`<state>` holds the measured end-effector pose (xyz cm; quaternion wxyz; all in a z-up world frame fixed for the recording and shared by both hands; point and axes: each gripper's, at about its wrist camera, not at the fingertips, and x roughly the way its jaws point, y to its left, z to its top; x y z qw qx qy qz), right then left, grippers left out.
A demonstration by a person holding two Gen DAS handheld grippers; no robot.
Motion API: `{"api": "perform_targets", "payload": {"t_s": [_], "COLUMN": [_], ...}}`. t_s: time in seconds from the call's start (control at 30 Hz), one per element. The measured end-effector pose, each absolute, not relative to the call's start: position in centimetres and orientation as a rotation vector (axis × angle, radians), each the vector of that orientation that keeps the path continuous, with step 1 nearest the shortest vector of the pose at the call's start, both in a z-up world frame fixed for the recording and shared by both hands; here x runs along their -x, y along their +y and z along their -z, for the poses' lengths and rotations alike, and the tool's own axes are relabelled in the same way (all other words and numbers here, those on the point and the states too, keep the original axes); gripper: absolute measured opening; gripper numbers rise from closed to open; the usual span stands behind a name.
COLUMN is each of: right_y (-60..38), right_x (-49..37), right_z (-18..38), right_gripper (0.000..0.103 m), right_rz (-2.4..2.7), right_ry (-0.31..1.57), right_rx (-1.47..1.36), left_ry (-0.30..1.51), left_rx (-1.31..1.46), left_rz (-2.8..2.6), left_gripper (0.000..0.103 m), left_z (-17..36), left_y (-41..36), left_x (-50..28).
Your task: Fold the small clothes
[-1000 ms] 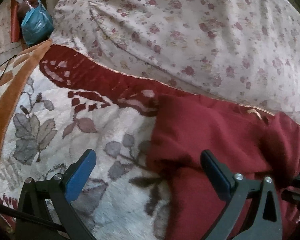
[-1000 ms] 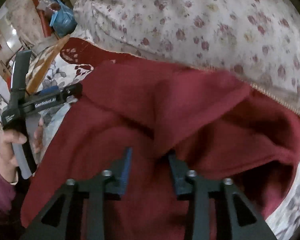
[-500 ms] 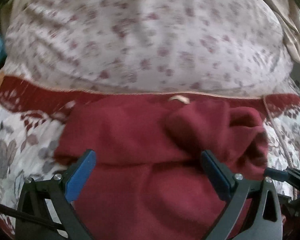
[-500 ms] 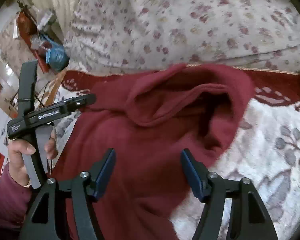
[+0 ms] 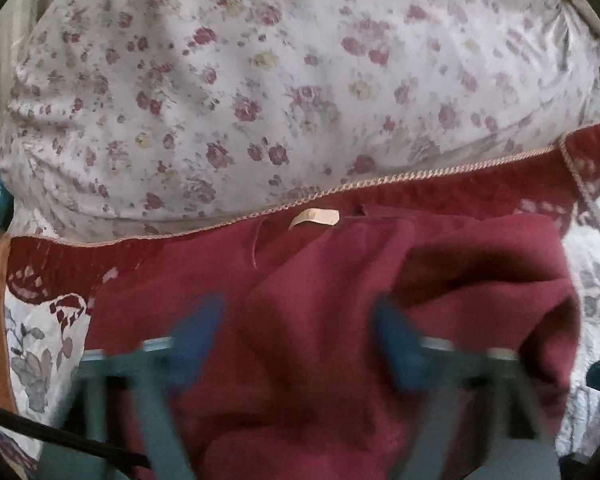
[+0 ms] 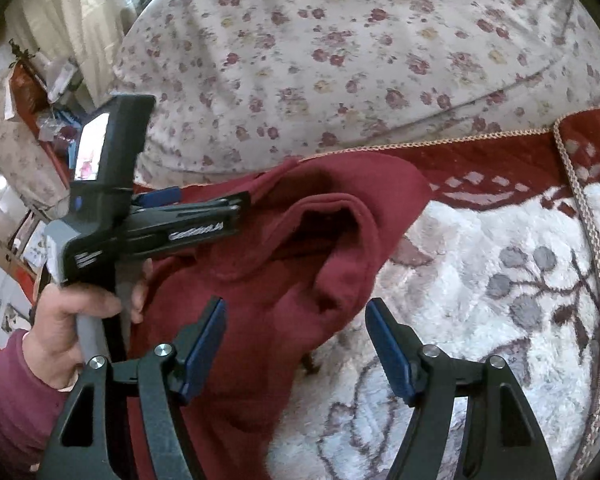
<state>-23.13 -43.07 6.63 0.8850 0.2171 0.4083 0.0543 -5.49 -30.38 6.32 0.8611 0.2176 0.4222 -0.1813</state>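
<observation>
Beside garment (image 6: 284,280) edge, bare blanket (image 6: 480,300).

Open blanket on the right, bulky bedding behind

The plush leaf-patterned blanket (image 6: 500,320) lies bare to the right of the maroon garment (image 6: 268,320), giving open passage there. The floral duvet (image 5: 284,80) rises like a wall just beyond the garment's far edge. The left gripper (image 6: 204,200) hovers over the garment's left side, crowding that flank.
</observation>
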Motion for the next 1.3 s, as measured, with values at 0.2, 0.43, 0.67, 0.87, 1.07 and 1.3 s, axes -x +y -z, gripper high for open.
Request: {"api": "perform_targets", "payload": {"t_s": [0.2, 0.43, 0.67, 0.87, 1.07, 1.3], "right_y": [-43.6, -43.5, -43.4, -41.7, -38.9, -38.0], "right_x": [22.8, 22.5, 22.0, 21.4, 18.0, 20.6], "right_z": [-5.6, -5.1, -4.4, -6.0, -5.6, -7.8], "right_gripper": [0.076, 0.076, 0.076, 0.076, 0.021, 0.011], "right_rz": [-0.108, -0.109, -0.099, -0.065, -0.018, -0.110], "right_ry": [0.875, 0.891, 0.916, 0.889, 0.921, 0.897], "right_rx": [-0.469, -0.467, -0.483, -0.349, -0.094, 0.052], "left_ry": [0.867, 0.753, 0.877, 0.884, 0.873, 0.915], "left_rx": [-0.326, -0.155, -0.099, -0.059, -0.061, -0.044], "left_rz": [0.435, 0.388, 0.266, 0.260, 0.283, 0.295], "left_gripper": [0.005, 0.005, 0.001, 0.001, 0.001, 0.007], "left_z": [-9.7, -13.7, -7.4, -7.0, -8.0, -7.9], "left_y": [-28.5, -20.1, -13.4, -12.2, -13.1, -12.1], "left_x": [2.9, 1.5, -0.5, -0.9, -0.6, -0.1]}}
